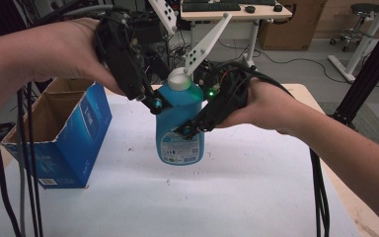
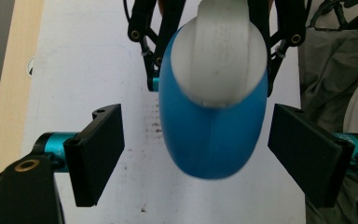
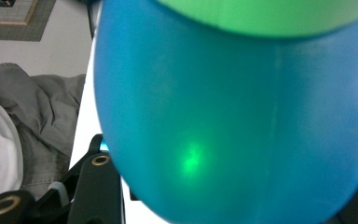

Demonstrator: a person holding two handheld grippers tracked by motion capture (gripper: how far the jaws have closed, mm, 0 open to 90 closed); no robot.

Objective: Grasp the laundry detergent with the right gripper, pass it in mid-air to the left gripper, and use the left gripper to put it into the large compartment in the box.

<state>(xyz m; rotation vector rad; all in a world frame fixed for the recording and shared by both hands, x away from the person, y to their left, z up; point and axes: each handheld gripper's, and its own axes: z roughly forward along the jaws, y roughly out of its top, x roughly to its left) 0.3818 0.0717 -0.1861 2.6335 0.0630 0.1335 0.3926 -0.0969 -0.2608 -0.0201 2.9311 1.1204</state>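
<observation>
Both grippers meet around one blue bottle above the middle of the white table. The right gripper comes in from the right side of the high view and its jaws are closed on the body of the bottle, near the printed label. In the right gripper view the blue wall of the bottle is pressed very close to the camera, with a small green light reflected on it, and the black jaws sit tight at its lower sides.

The left gripper comes from the upper left and reaches the shoulder of the bottle, just below the white cap. In the left gripper view its two black pads stand wide, one on each side of the bottle, and a strip of table is visible between each pad and the blue plastic, so they do not press on it. This view looks down on the cap from above.

The bottle stands upright in the grip; whether its bottom touches the table or hangs a little over it cannot be told. An open blue cardboard box stands at the left part of the table, well apart from the bottle.
</observation>
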